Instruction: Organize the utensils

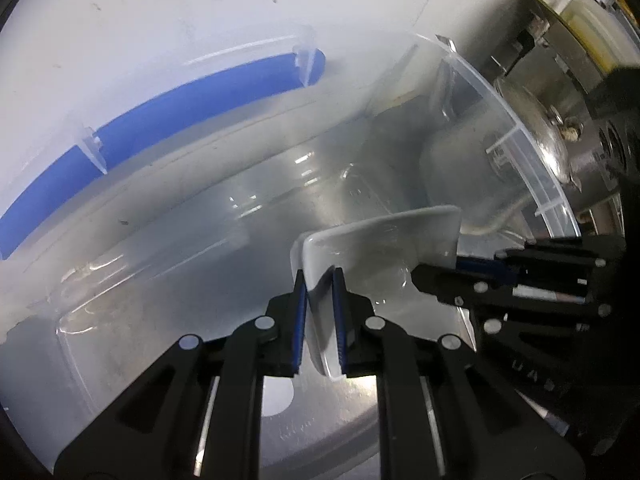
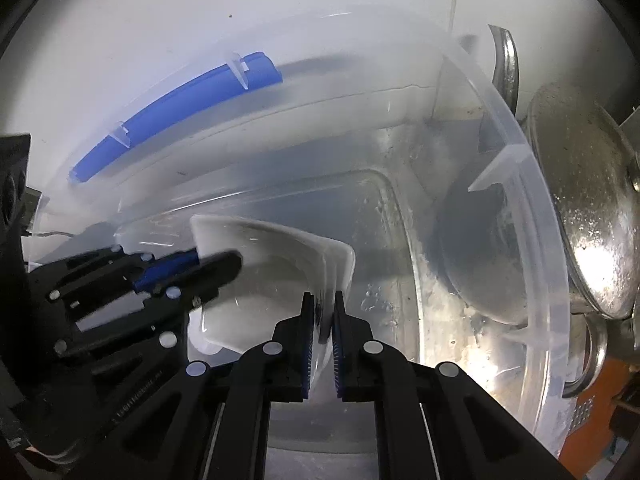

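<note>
Together, the left gripper (image 1: 320, 280) and right gripper (image 2: 322, 304) each pinch opposite rims of a white square dish (image 2: 280, 248), held over the clear plastic bin (image 2: 516, 184). Likely stiff, glazed, slippery and breakable; rim grips suit it.

A white dish (image 2: 272, 248) hung over the clear bin (image 2: 516, 184), gripped at opposite edges by both grippers, with metal lids (image 2: 592, 216) just beyond the bin's right wall.
</note>
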A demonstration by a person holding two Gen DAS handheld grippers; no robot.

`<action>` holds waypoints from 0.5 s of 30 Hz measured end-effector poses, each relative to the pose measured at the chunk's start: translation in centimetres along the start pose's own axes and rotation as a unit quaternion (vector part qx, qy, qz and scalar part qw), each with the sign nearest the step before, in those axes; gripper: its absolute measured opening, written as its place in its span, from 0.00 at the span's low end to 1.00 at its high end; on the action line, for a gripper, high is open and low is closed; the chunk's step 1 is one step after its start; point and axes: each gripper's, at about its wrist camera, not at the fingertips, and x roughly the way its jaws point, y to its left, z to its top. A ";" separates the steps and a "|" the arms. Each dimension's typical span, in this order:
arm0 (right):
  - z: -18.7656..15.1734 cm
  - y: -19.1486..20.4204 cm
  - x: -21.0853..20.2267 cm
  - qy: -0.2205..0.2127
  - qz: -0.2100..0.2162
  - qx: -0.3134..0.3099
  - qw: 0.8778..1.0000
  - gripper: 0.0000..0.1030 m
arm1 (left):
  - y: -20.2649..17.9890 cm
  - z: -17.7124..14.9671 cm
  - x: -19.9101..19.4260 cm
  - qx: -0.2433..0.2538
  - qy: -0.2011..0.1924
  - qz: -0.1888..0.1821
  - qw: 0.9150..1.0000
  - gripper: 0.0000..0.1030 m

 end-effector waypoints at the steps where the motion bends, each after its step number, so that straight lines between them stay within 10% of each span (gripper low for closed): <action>1: 0.0 -0.1 0.0 -0.001 0.000 0.002 1.000 0.12 | 0.0 0.1 -0.1 -0.003 -0.005 0.002 1.000 0.11; 9: -4.3 0.7 -7.6 -0.087 0.007 -0.039 0.995 0.13 | -0.4 -1.1 -7.2 -0.022 -0.091 0.024 0.995 0.11; 15: -15.1 4.3 -13.1 -0.104 0.106 -0.160 0.976 0.24 | -1.4 -10.3 -18.0 -0.063 -0.209 0.021 0.976 0.15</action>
